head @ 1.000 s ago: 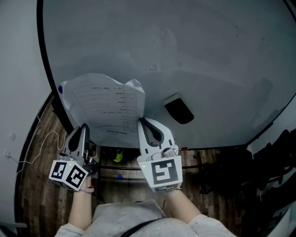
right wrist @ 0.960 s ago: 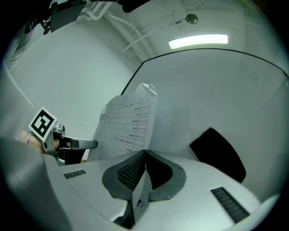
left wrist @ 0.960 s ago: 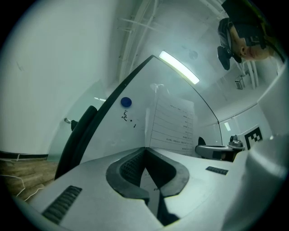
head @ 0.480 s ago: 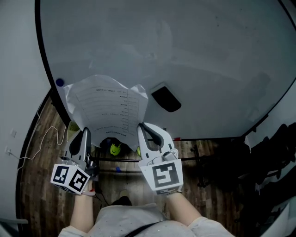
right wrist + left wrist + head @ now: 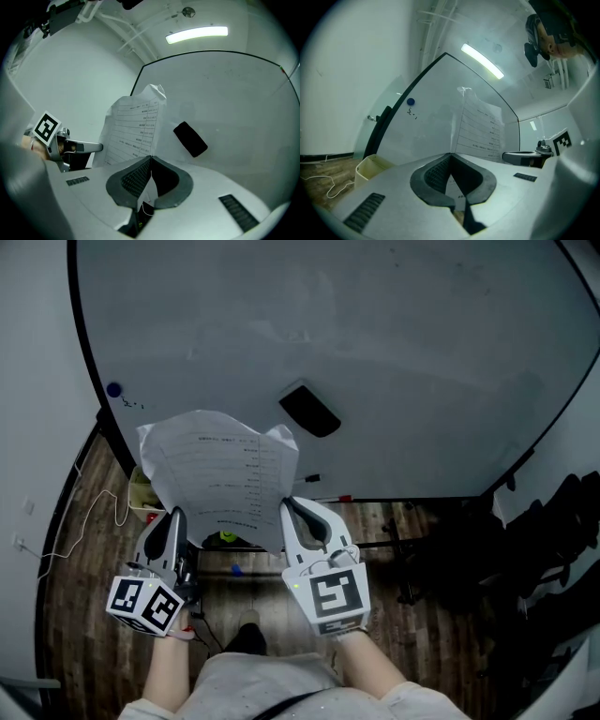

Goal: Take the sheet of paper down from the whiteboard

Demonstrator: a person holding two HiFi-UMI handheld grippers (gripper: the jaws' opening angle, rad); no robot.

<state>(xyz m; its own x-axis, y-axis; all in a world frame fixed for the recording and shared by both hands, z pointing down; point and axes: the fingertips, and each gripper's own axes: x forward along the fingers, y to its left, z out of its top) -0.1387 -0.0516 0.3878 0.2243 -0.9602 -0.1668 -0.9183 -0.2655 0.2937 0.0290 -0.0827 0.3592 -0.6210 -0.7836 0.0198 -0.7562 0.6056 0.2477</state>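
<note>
**boardwatcher:** ok so where's the sheet of paper [image 5: 221, 472] at right now?

**gripguy:** It's pinched by its bottom edge on both sides. The left gripper [image 5: 174, 515] has its fingers closed on the lower left corner, and the right gripper [image 5: 285, 503] is closed on the lower right. The sheet stands up between them in front of the whiteboard [image 5: 394, 343], and the top corners are flopping loose and a bit crumpled.

**boardwatcher:** what else is on the board?

**gripguy:** There's a black eraser [image 5: 309, 411] stuck on at an angle, up and right of the paper. A little blue magnet [image 5: 113, 389] sits near the left frame, well clear of the sheet, with a tiny scribble beside it. The rest is just grey-white surface with a dark frame.

**boardwatcher:** and the room?

**gripguy:** There's a dark wood plank floor [image 5: 75, 624] and a plain pale wall [image 5: 33, 381] on the left. A thin white cable [image 5: 92, 526] is looped on the floor by that wall. A cream-coloured bin [image 5: 370, 169] sits at the foot of the board's left edge. A long ceiling light strip [image 5: 197, 33] is on overhead. There's some dark stuff off to the right that I can't make out.
</note>
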